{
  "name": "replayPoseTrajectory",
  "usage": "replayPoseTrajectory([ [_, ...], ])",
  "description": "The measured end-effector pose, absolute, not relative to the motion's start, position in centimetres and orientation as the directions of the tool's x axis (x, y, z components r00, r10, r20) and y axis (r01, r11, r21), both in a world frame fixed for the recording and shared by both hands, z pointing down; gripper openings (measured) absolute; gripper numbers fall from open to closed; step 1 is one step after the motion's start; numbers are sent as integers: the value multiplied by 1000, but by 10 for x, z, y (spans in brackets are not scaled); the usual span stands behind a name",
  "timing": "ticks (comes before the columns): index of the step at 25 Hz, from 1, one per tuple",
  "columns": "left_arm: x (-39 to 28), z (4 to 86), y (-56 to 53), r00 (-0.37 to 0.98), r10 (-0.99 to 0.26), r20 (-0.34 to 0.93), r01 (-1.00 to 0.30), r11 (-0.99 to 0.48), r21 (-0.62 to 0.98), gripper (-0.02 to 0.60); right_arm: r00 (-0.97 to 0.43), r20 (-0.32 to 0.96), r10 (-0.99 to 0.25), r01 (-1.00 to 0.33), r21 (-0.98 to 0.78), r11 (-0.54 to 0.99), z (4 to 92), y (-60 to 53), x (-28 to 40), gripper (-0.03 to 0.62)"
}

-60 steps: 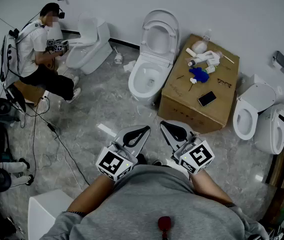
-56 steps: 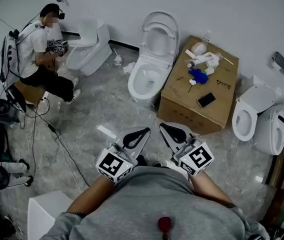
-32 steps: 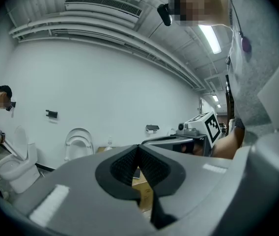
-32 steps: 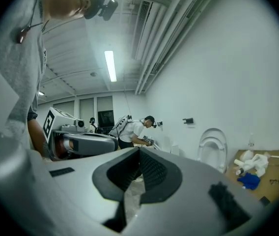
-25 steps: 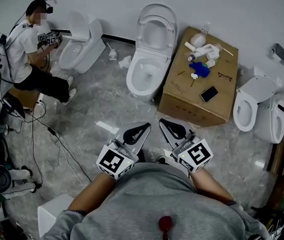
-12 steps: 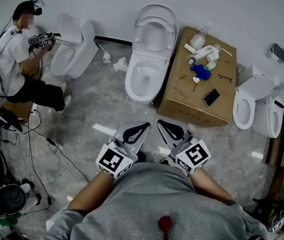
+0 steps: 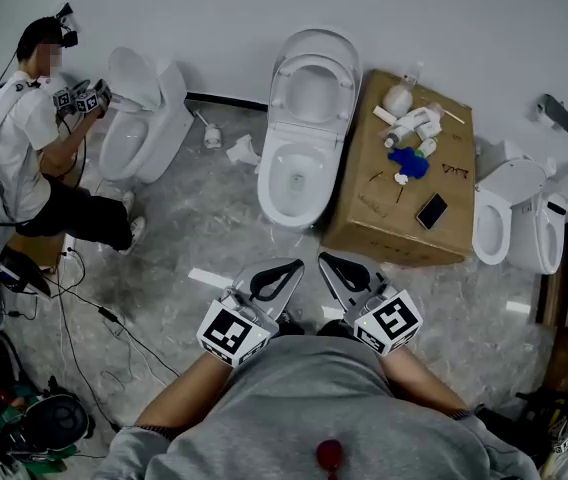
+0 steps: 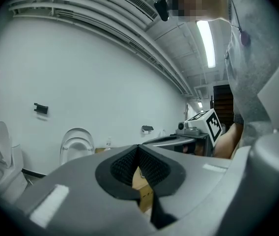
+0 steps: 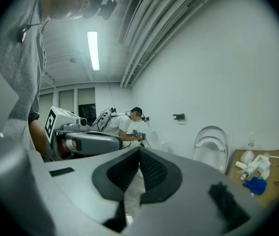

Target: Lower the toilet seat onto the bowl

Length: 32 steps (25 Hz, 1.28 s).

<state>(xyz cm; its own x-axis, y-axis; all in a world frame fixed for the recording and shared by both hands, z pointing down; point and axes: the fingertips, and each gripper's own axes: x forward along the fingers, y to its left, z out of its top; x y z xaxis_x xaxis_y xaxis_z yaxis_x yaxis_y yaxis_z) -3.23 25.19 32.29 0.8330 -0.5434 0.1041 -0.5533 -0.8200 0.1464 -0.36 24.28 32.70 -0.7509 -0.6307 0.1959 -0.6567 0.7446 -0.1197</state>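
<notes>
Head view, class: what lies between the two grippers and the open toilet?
Only bare floor separates the left gripper and right gripper from the toilet, in the head view.

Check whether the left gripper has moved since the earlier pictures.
Yes. The left gripper has advanced toward the toilet; the white floor strip now lies farther back along it.

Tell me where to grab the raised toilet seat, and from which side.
Probably the top arc of the upright seat, the free end farthest from its hinge. Come from the front-left over the bowl; the box crowds the right. The left gripper and right gripper are shut, so open one first.
</notes>
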Motion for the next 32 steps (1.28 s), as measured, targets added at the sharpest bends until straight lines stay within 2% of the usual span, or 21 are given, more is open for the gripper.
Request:
replayPoseTrajectory([
  [6, -54, 324, 231, 833, -543, 107, -553, -820, 145, 9, -743, 197, -640, -666, -111, 738, 325, 224, -19, 14],
  [16, -53, 330, 174, 807, -578, 119, -590, -800, 109, 9, -746, 181, -641, -663, -109, 740, 334, 166, -5, 14],
  [32, -4, 324, 57, 785, -603, 143, -619, -776, 125, 9, -787, 166, -595, -615, -116, 780, 326, 50, 31, 14],
])
